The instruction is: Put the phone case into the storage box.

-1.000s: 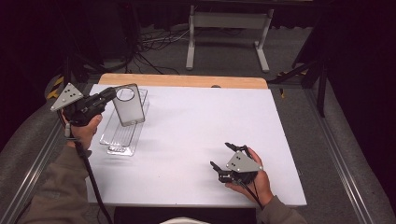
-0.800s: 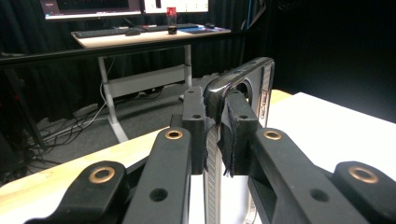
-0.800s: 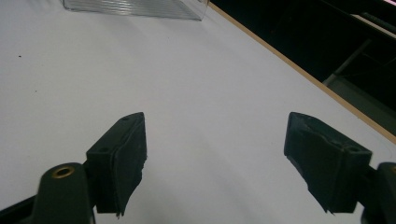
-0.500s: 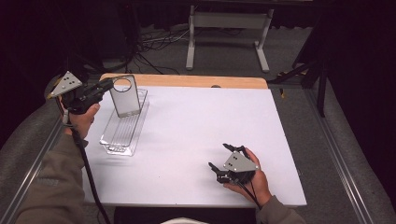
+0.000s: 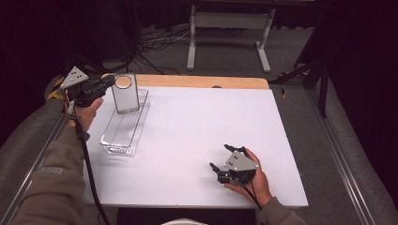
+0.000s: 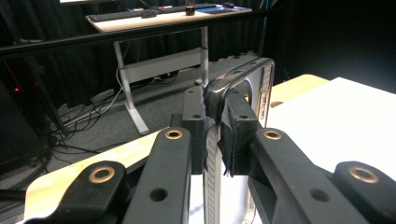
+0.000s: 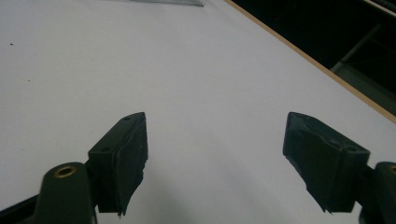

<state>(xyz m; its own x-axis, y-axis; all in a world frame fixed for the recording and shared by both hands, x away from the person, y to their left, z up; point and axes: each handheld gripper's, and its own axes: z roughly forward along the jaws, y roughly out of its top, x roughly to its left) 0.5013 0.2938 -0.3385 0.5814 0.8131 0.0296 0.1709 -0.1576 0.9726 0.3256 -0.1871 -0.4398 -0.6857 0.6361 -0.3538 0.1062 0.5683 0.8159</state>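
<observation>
While the right gripper is rested on the white table near its front edge, jaws spread wide with nothing between them, a clear plastic lid is held upright in the left gripper at the far left corner. The lid is clamped by one edge between the black pads, its round hole near the top. Just beneath and in front of it, a clear rectangular tray is seen lying flat on the table, near the left edge. The two grippers are kept well apart. A wooden strip is visible along the table's far edge.
</observation>
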